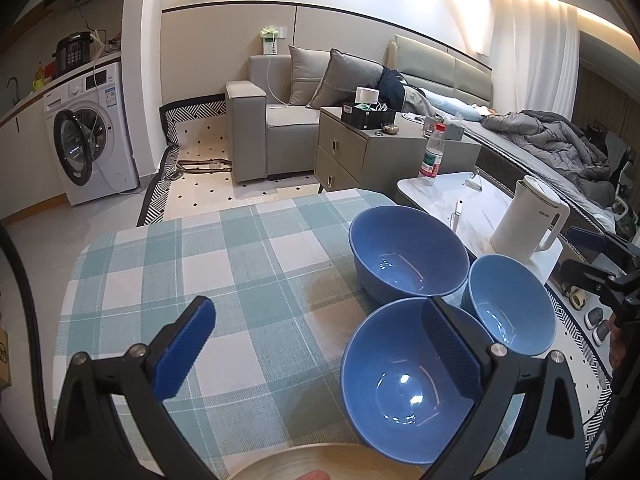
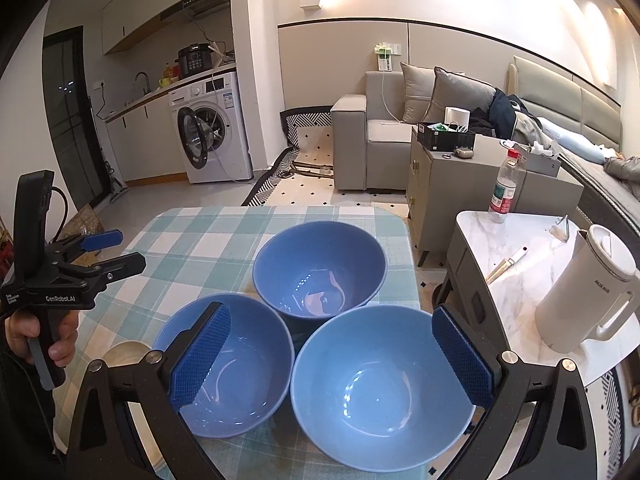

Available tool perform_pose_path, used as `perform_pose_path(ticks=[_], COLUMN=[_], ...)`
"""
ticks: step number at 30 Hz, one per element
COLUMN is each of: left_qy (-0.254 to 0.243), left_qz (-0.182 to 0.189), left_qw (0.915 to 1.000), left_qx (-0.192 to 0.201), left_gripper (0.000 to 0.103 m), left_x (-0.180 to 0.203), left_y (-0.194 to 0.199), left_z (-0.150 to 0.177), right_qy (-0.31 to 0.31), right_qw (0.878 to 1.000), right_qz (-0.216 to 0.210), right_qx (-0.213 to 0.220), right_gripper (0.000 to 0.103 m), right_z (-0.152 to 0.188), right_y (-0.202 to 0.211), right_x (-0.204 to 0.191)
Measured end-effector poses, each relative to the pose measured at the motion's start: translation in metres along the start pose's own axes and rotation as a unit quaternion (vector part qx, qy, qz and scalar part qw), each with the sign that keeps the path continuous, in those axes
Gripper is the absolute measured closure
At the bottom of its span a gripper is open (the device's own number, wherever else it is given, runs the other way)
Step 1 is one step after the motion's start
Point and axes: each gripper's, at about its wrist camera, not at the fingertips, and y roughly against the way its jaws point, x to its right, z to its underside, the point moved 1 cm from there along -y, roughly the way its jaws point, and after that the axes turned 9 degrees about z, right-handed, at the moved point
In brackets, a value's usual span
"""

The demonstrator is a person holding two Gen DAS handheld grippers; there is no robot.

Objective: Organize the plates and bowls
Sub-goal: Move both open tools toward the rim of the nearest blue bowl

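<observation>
Three blue bowls stand close together on the checked tablecloth (image 1: 224, 264): a far one (image 2: 320, 268), a near-left one (image 2: 228, 364) and a lighter near-right one (image 2: 380, 392). My right gripper (image 2: 332, 360) hangs open above the two near bowls, holding nothing. My left gripper (image 1: 320, 348) is open too, with its right finger (image 1: 452, 348) over the near-left bowl (image 1: 404, 384). A pale wooden plate (image 1: 324, 462) lies at the table's near edge under the left gripper. Each gripper shows in the other's view, the left gripper (image 2: 130, 249) and the right gripper (image 1: 572, 254).
A marble side table (image 2: 520, 280) right of the table carries a white kettle (image 2: 588, 292) and a water bottle (image 2: 506, 184). Behind stand a grey cabinet (image 1: 360, 152), a sofa (image 1: 276, 120) and a washing machine (image 1: 92, 136). A hand (image 2: 24, 332) holds the left gripper.
</observation>
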Motion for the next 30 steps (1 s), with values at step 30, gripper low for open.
perform_pose_path(ticks=[30], left_qy=[0.016], left_qz=[0.004], left_qw=[0.9982], left_qx=[-0.057], left_gripper=[0.0], left_x=[-0.005], left_y=[-0.064], left_z=[-0.006], right_qy=[-0.033], right_qw=[0.998], right_qz=[0.013], right_qx=[-0.043], right_gripper=[0.001], right_z=[-0.007], right_y=[-0.064], right_x=[0.02])
